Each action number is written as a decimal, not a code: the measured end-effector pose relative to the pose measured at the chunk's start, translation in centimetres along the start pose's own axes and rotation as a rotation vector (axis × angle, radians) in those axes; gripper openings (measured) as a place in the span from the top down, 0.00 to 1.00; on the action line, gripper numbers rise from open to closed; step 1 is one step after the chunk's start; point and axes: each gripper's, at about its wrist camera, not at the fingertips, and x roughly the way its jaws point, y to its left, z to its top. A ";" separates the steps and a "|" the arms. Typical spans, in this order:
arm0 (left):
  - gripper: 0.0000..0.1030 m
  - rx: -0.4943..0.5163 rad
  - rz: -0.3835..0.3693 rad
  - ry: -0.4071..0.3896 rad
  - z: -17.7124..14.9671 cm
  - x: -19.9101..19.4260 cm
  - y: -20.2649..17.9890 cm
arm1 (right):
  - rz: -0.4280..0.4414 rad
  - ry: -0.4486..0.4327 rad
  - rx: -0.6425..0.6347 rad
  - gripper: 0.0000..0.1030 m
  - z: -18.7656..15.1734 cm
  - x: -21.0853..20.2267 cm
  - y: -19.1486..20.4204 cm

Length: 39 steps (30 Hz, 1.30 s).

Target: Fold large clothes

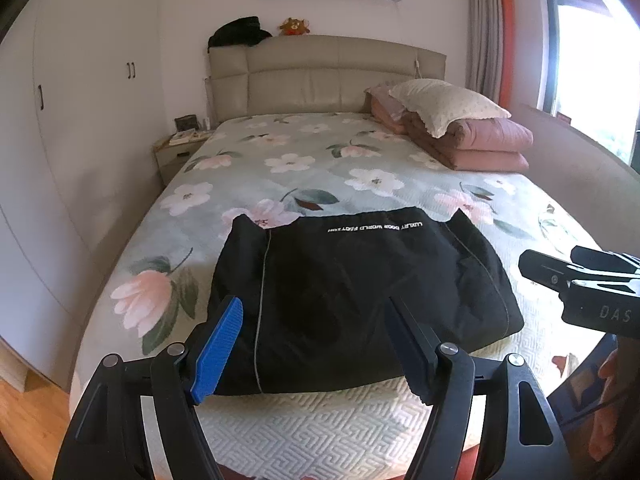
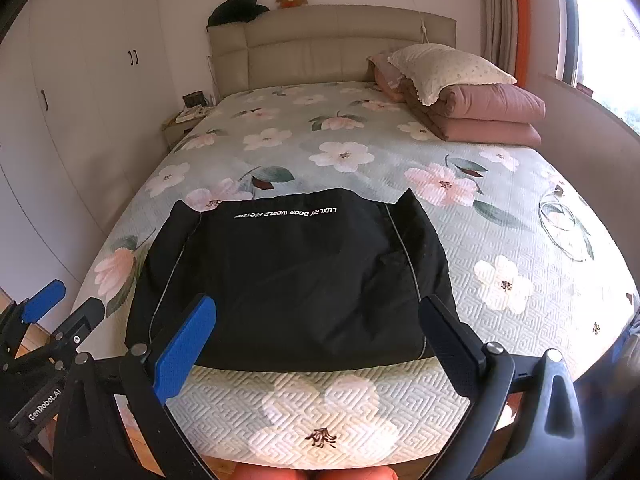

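A black garment point(image 1: 360, 296) with white lettering lies folded into a compact rectangle near the foot of the bed point(image 1: 304, 168); it also shows in the right wrist view point(image 2: 296, 280). My left gripper point(image 1: 314, 320) is open and empty, hovering just before the garment's near edge. My right gripper point(image 2: 318, 316) is open and empty, also above the near edge. The right gripper shows at the right edge of the left wrist view point(image 1: 532, 268), and the left gripper at the left edge of the right wrist view point(image 2: 68, 300).
The bed has a floral quilt point(image 2: 500, 240). A folded pink duvet point(image 2: 488, 120) with a cream pillow point(image 2: 444, 68) sits at the far right. A nightstand point(image 1: 180, 148) and white wardrobe point(image 1: 80, 100) stand to the left. A window point(image 1: 592, 68) is on the right.
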 end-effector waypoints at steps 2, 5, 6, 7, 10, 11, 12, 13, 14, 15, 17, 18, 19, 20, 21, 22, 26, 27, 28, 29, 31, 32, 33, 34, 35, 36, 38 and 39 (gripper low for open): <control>0.28 0.001 -0.006 0.007 -0.1 0.2 -0.1 | 0.001 0.002 -0.002 0.01 0.0 0.1 0.0; 0.28 0.017 -0.004 0.010 -0.3 0.4 -0.1 | 0.006 0.011 -0.004 0.01 -0.2 0.3 0.1; 0.28 0.023 0.002 0.011 -0.3 0.4 -0.2 | 0.006 0.013 -0.004 0.01 -0.3 0.4 0.2; 0.28 0.029 0.005 0.012 -0.4 0.4 -0.2 | 0.007 0.015 -0.006 0.01 -0.3 0.4 0.2; 0.28 0.036 0.009 0.012 -0.4 0.6 -0.3 | 0.012 0.021 -0.009 0.01 -0.4 0.7 0.1; 0.28 0.035 0.008 0.013 -0.4 0.6 -0.3 | 0.013 0.023 -0.011 0.01 -0.5 0.7 0.1; 0.28 0.034 0.008 0.015 -0.4 0.7 -0.3 | 0.014 0.024 -0.012 0.01 -0.5 0.8 0.1; 0.28 0.033 0.008 0.017 -0.4 0.7 -0.3 | 0.013 0.027 -0.013 0.01 -0.6 0.9 0.1; 0.28 0.032 0.010 0.020 -0.5 0.9 -0.3 | 0.013 0.029 -0.013 0.01 -0.6 1.0 0.1; 0.28 0.031 0.014 0.023 -0.5 1.0 -0.3 | 0.014 0.032 -0.011 0.01 -0.7 1.1 0.0; 0.28 0.029 0.019 0.026 -0.6 1.1 -0.2 | 0.019 0.039 -0.005 0.01 -0.9 1.4 -0.1; 0.28 0.026 0.021 0.028 -0.6 1.2 -0.1 | 0.020 0.042 -0.003 0.01 -0.9 1.5 -0.1; 0.28 0.022 0.022 0.029 -0.5 1.3 0.1 | 0.022 0.045 -0.001 0.01 -0.9 1.6 -0.2; 0.28 0.017 0.023 0.027 -0.5 1.4 0.2 | 0.023 0.047 -0.001 0.01 -1.0 1.7 -0.2; 0.28 0.013 0.021 0.027 -0.5 1.4 0.3 | 0.022 0.049 0.001 0.01 -1.0 1.8 -0.3; 0.28 0.012 0.018 0.027 -0.5 1.4 0.4 | 0.023 0.050 0.001 0.01 -1.0 1.8 -0.3; 0.28 0.013 0.028 0.030 -0.6 1.6 0.4 | 0.024 0.056 0.006 0.01 -1.2 2.1 -0.4; 0.28 0.012 0.026 0.032 -0.6 1.7 0.4 | 0.025 0.058 0.007 0.01 -1.2 2.2 -0.4; 0.28 0.012 0.025 0.032 -0.6 1.7 0.4 | 0.025 0.061 0.008 0.01 -1.2 2.3 -0.4; 0.28 0.013 0.026 0.033 -0.6 1.8 0.4 | 0.026 0.062 0.008 0.01 -1.3 2.4 -0.4; 0.28 0.015 0.029 0.034 -0.6 1.8 0.3 | 0.027 0.065 0.008 0.01 -1.3 2.5 -0.4; 0.28 0.016 0.028 0.036 -0.6 1.9 0.2 | 0.028 0.066 0.008 0.01 -1.4 2.5 -0.4; 0.28 0.017 0.027 0.038 -0.6 2.0 0.2 | 0.028 0.067 0.008 0.01 -1.4 2.6 -0.4; 0.28 0.018 0.027 0.039 -0.7 2.0 0.2 | 0.028 0.069 0.009 0.01 -1.4 2.6 -0.4; 0.28 0.019 0.028 0.038 -0.7 2.1 0.2 | 0.030 0.069 0.009 0.01 -1.4 2.6 -0.4; 0.28 0.022 0.028 0.038 -0.7 2.1 0.2 | 0.032 0.071 0.009 0.01 -1.5 2.7 -0.4; 0.28 0.020 0.027 0.040 -0.7 2.1 0.2 | 0.031 0.073 0.007 0.01 -1.5 2.7 -0.3; 0.28 0.019 0.028 0.040 -0.7 2.1 0.1 | 0.030 0.075 0.007 0.01 -1.5 2.8 -0.3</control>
